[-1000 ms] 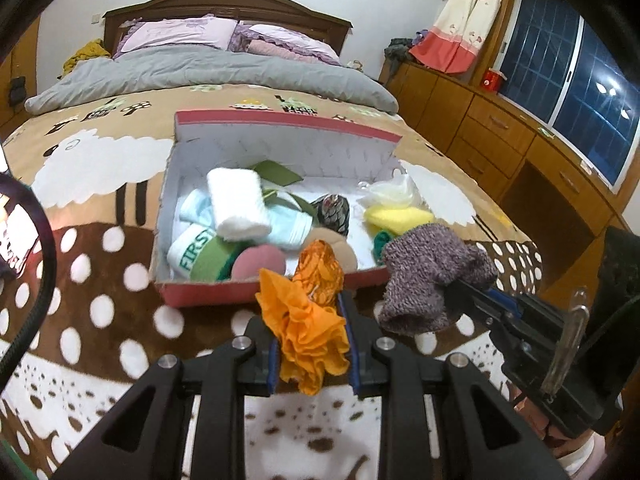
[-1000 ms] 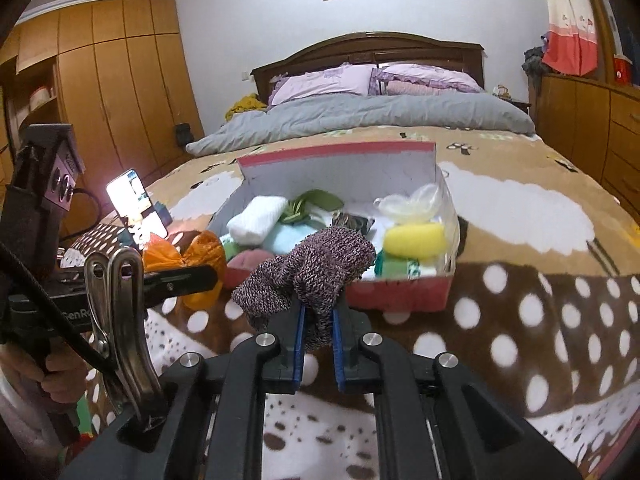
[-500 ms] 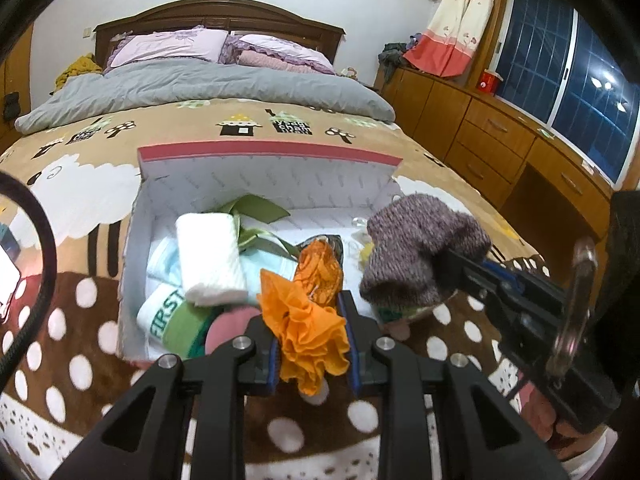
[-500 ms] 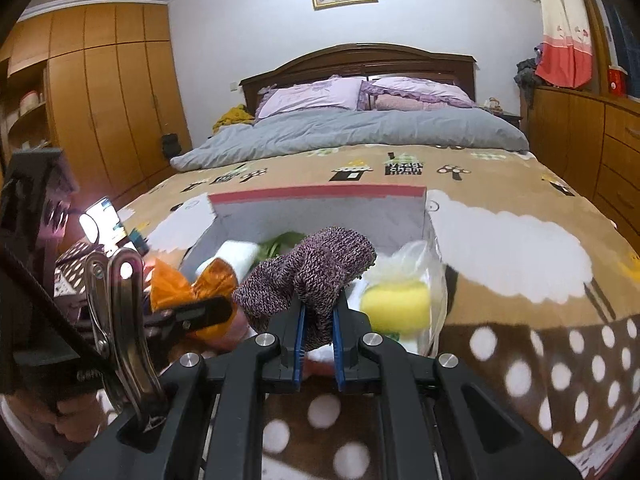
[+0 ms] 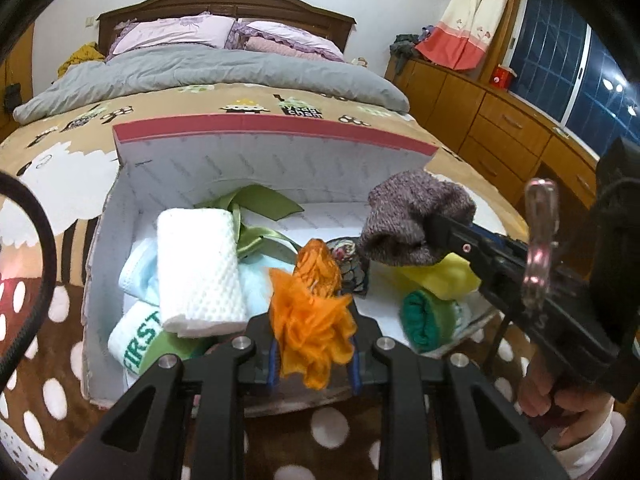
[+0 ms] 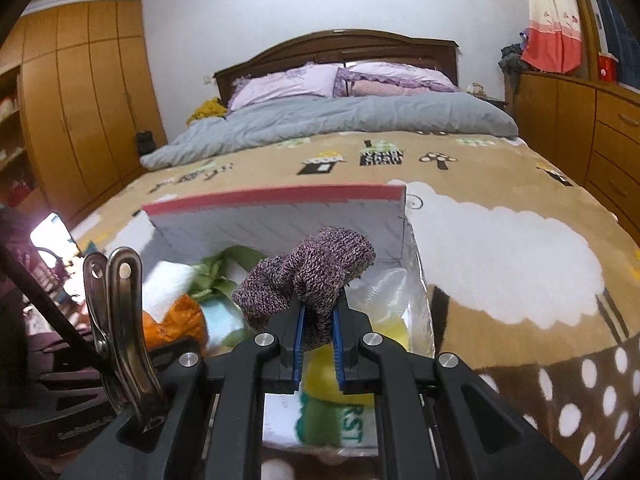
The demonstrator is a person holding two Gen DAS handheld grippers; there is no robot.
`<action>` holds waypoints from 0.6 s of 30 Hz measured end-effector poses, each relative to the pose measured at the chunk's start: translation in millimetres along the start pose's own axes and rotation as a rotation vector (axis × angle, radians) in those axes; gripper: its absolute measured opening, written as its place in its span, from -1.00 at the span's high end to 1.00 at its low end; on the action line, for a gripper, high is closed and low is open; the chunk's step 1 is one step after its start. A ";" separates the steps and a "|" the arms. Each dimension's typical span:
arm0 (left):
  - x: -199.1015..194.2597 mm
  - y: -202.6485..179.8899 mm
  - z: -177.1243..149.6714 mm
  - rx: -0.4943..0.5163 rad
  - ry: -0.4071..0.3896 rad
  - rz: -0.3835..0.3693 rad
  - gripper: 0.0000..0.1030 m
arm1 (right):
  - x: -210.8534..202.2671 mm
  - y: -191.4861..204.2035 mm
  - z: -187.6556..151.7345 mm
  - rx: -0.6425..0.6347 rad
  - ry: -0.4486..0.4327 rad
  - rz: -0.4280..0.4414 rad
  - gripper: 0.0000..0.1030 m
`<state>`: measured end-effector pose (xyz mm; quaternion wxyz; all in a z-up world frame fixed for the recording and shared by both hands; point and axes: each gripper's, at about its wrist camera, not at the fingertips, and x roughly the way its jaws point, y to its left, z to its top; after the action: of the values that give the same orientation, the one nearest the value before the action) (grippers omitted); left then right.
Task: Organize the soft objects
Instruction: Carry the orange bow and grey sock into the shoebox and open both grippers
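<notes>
Much of what lies in the open cardboard box (image 5: 256,152) is half buried: the dark patterned piece (image 5: 349,264) behind my orange cloth is mostly covered, so I cannot say what it is, and the green roll (image 5: 420,318) and yellow sponge (image 5: 448,278) on the box's right side are partly blocked by my right gripper's arm. In the right wrist view the box's left half is blurred, and a metal clip (image 6: 116,320) mounted on the rig cuts across it. My own hands are nearly out of sight; only fingers (image 5: 548,394) curled under the right handle show. My left gripper (image 5: 314,354) is clamped on a crumpled orange cloth (image 5: 312,316), which bunches up between the blue pads and stands above the box's near wall, in front of the white waffle-weave towel (image 5: 198,268) and the green ribbon (image 5: 256,220). My right gripper (image 6: 316,346) is pinched tight on a purple-grey knitted sock (image 6: 308,276), whose loose end flops over to the left above the fingertips; it hangs over the right part of the box, above the yellow sponge. The box sits on a brown sheep-patterned blanket (image 6: 500,240) on the bed.
</notes>
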<state>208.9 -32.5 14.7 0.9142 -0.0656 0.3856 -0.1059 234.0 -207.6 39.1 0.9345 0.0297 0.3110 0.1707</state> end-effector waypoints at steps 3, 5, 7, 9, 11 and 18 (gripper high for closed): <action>7.4 -0.6 -0.3 0.007 -0.002 0.011 0.50 | 11.9 -2.2 -3.6 -0.006 0.022 -0.018 0.76; 11.6 2.4 -0.7 0.002 -0.002 0.011 0.49 | 18.4 -2.2 -5.0 -0.013 0.029 -0.022 0.76; 14.8 4.1 0.4 -0.003 -0.003 0.019 0.43 | 21.3 -1.3 -5.5 -0.023 0.028 -0.024 0.74; 15.6 5.0 1.2 -0.009 -0.001 0.019 0.34 | 23.6 -1.3 -5.7 -0.026 0.029 -0.024 0.70; 14.7 5.7 1.9 -0.008 -0.004 0.021 0.27 | 23.9 -2.2 -5.0 -0.019 0.028 -0.019 0.65; 8.2 5.7 -1.1 -0.018 0.003 0.026 -0.06 | 15.3 -6.0 -1.0 0.012 0.007 -0.015 0.35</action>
<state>214.5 -29.1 7.1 0.9144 -0.0686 0.3886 -0.0907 246.7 -208.2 28.6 0.9343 0.0322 0.3157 0.1622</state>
